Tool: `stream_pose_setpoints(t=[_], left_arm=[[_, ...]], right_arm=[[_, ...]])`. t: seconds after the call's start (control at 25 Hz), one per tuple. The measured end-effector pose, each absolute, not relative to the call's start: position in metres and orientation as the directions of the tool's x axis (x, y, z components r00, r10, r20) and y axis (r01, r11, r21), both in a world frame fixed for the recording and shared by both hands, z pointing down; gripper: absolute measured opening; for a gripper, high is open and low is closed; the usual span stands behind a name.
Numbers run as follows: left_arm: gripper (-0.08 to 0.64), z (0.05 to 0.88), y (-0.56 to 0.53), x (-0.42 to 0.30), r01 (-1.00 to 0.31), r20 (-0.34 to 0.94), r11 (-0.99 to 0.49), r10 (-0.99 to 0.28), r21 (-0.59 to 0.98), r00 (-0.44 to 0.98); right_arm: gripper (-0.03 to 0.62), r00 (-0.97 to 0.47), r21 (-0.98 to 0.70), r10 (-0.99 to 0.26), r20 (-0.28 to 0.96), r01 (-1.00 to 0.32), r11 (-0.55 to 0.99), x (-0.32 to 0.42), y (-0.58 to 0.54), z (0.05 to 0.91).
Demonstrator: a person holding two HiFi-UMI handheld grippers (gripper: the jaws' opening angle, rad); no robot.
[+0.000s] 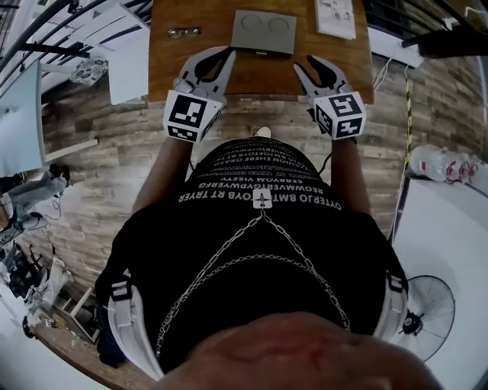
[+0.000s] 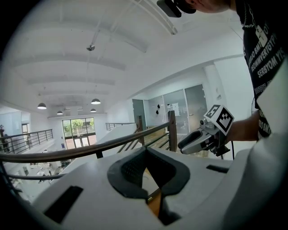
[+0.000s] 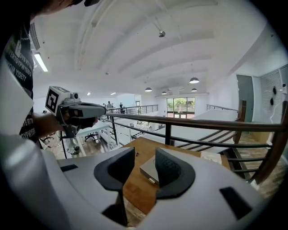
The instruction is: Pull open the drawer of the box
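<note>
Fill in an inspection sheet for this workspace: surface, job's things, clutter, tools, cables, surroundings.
Surface: wooden table, only a few things on it.
Job's things: grey box flat on the table, no drawer seen pulled out.
Clutter: glasses left of the box; printed sheet right of it.
Tools: left tool and right tool open, empty, short of the box.
Cables: thin cable hanging under the right tool.
Surroundings: plank floor, railing, floor fan.

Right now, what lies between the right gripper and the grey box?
Only bare wooden table separates right gripper and box, as the head view shows.
</note>
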State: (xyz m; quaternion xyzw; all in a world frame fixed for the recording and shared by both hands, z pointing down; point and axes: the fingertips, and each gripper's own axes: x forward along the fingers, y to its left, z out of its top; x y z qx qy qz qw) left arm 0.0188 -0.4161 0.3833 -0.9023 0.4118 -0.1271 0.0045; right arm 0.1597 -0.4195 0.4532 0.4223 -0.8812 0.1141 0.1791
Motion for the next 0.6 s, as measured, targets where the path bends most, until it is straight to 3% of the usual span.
stream_pose_setpoints(t=[0.2, 0.6], left_arm=[[0.005, 0.39, -0.422, 0.035, -0.74, 0.241, -0.662, -0.741, -0.114, 0.626], [0.005, 0.399, -0.436, 0.002, -0.766, 0.288, -0.635, -0.755, -0.1, 0.589]], right_arm=[[0.138, -0.594, -0.063, -0.68, 0.43, -0.771, 0.633, 0.172, -0.435, 0.473], [0.138, -0.603, -0.133, -0.622, 0.499, -0.763, 0.632, 0.148, -0.448, 0.524]])
